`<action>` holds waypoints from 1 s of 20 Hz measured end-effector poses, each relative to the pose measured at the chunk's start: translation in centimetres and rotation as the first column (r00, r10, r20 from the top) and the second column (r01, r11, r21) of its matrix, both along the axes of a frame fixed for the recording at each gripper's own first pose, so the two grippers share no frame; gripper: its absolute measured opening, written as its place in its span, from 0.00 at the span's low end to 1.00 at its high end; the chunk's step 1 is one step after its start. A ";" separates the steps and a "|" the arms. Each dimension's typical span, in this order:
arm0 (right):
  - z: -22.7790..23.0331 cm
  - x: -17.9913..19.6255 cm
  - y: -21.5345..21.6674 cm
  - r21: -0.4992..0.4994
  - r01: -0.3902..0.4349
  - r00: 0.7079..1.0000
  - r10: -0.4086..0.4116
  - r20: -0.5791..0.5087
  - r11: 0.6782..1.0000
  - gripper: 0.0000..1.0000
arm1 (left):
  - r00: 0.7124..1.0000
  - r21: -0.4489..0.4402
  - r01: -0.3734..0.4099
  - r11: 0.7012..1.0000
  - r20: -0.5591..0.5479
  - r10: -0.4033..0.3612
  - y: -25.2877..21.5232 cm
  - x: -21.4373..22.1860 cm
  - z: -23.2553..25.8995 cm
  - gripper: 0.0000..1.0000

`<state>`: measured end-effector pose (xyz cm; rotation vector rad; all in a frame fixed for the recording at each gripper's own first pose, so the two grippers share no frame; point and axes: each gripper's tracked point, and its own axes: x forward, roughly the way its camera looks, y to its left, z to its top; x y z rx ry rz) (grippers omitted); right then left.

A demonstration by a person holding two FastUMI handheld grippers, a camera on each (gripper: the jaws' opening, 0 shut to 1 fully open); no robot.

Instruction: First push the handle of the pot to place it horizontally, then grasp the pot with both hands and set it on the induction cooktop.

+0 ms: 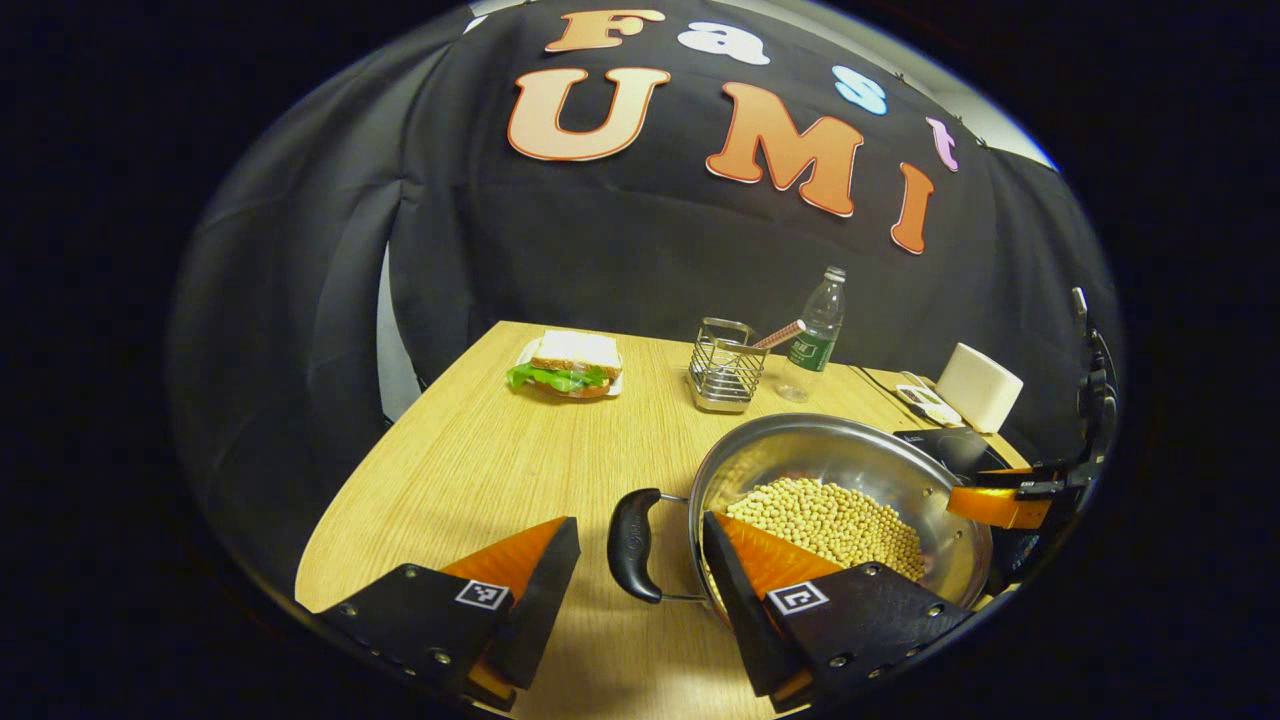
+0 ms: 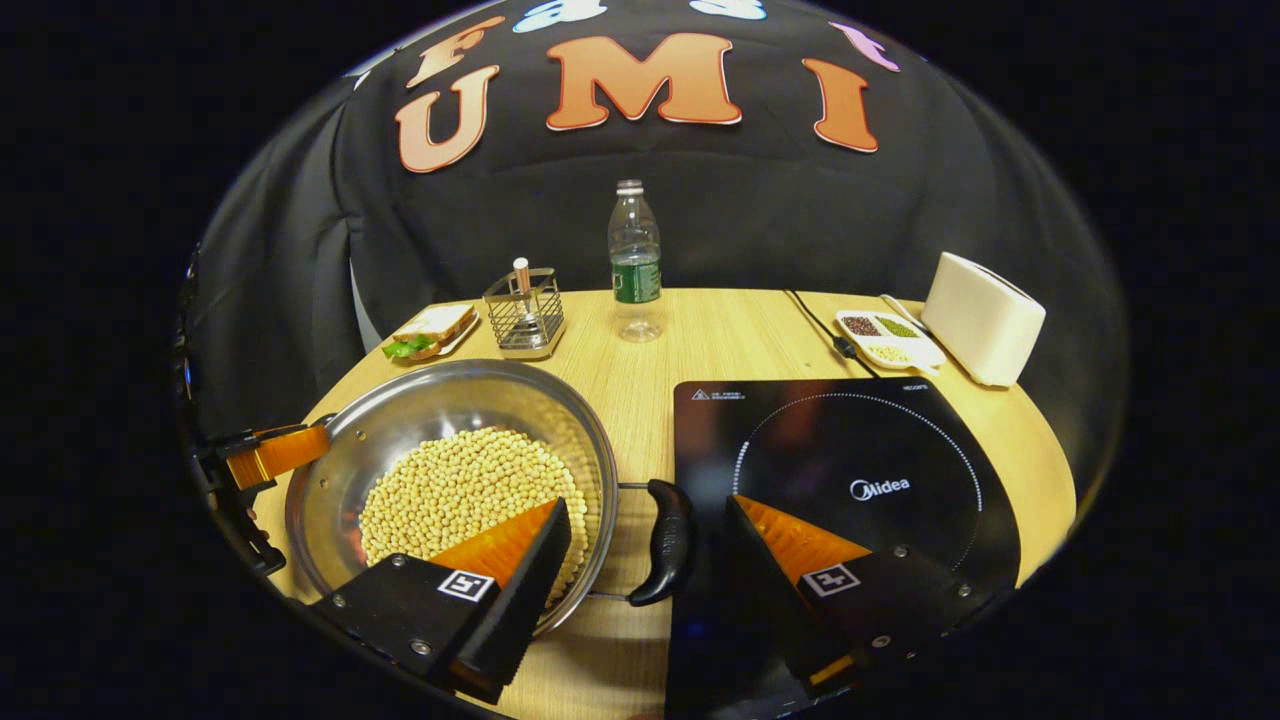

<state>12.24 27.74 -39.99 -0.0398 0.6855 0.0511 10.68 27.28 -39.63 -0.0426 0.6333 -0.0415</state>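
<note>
Pot [image 1: 880, 470] of pale beans sits on the counter [image 1: 470, 470] between your two grippers, just left of the induction cooktop [image 2: 850, 450] and not yet on it. In the left gripper view your left gripper [image 1: 640, 545] is spread wide, its fingers straddling the pot's near black handle [image 1: 632, 545] without touching it; one finger covers part of the rim and the beans. Your right gripper [image 2: 650, 525] is likewise released, its fingers standing either side of the other black handle [image 2: 668, 540], apart from it. One finger hides the near rim there, the other lies over the cooktop's near edge.

From the left gripper view the cooktop is mostly hidden behind the pot, and the far gripper is cut off at the edge. The right gripper view shows it whole, with a white box [image 2: 982, 318] and a small tray [image 2: 890, 340] beyond. Sandwich [image 1: 568, 365], wire caddy [image 1: 725, 375] and bottle [image 1: 818, 335] stand at the far side.
</note>
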 end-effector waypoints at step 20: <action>2.5 -0.9 -1.1 0.117 0.024 0.999 -0.021 -0.031 0.993 0.40 | 0.992 0.032 -0.113 0.993 -0.061 0.115 -2.4 -4.0 2.6 0.43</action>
